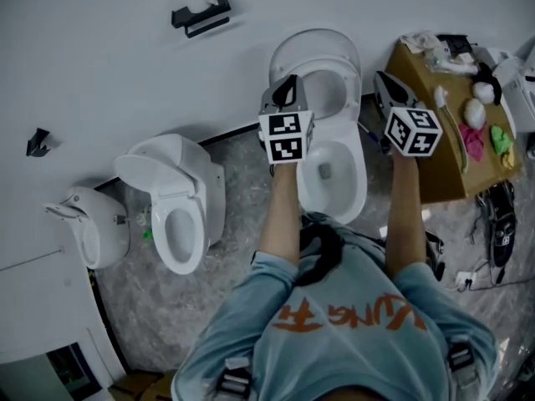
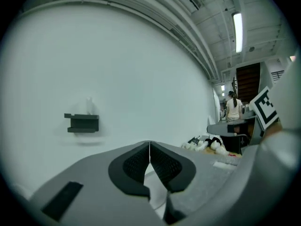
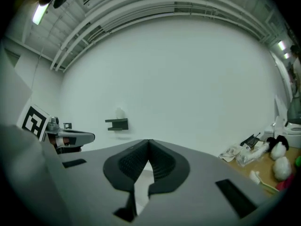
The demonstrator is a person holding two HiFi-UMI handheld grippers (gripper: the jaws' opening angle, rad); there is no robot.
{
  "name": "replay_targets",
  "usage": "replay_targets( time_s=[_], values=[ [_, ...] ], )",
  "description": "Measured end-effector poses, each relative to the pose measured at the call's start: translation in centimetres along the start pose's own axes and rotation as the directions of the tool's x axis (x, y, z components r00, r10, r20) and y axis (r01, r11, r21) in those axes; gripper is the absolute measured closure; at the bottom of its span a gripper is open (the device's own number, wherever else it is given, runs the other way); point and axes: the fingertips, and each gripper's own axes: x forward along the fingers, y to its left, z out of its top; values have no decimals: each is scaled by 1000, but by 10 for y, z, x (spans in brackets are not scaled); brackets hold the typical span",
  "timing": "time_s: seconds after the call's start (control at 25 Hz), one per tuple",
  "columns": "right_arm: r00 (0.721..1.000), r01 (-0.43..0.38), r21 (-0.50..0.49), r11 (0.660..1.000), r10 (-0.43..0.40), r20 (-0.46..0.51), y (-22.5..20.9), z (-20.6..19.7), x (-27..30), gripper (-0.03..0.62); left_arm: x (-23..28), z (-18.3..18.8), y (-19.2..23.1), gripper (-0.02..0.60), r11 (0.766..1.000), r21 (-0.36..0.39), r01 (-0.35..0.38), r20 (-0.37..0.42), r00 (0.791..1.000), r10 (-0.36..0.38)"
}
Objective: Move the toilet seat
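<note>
Left gripper [image 1: 287,88] is hovering at the upper centre of the head view, its jaws pressed together with nothing between them; in the left gripper view its dark ribbed pads [image 2: 134,166] are meeting along a thin line. Just to its right in the frame, the right gripper [image 1: 386,83] is likewise being held closed and empty, its pads [image 3: 164,166] touching in the right gripper view.

Between the two grippers, the toilet seat [image 1: 344,78] is showing at the upper centre of the head view. It looks tipped up toward the lid [image 1: 313,47] behind it, above the open bowl [image 1: 355,182]. Neither gripper is touching it.

A second toilet [image 1: 180,215] is standing at the middle left, with a brown table [image 1: 426,174] at the right edge. A black wall holder [image 1: 201,15] is hanging at the upper left.
</note>
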Motion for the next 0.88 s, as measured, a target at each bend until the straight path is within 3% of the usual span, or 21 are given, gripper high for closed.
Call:
replay_targets(
  time_s=[0.2, 0.48, 0.64, 0.88],
  values=[
    [998, -44, -22, 999, 43, -38, 17, -20, -24, 597, -43, 25, -24, 580, 999, -41, -2, 130, 991, 8],
    [998, -62, -106, 992, 59, -32, 33, -24, -45, 597, -64, 2, -53, 580, 1000, -8, -8, 105, 994, 8],
    [999, -49, -112, 993, 47, -16, 25, -22, -61, 597, -70, -6, -58, 580, 999, -19, -47, 101, 994, 49],
    [999, -46, -118, 992, 48, 13, 23, -12, -75, 597, -75, -9, -67, 580, 999, -29, -38, 101, 994, 41]
  ],
)
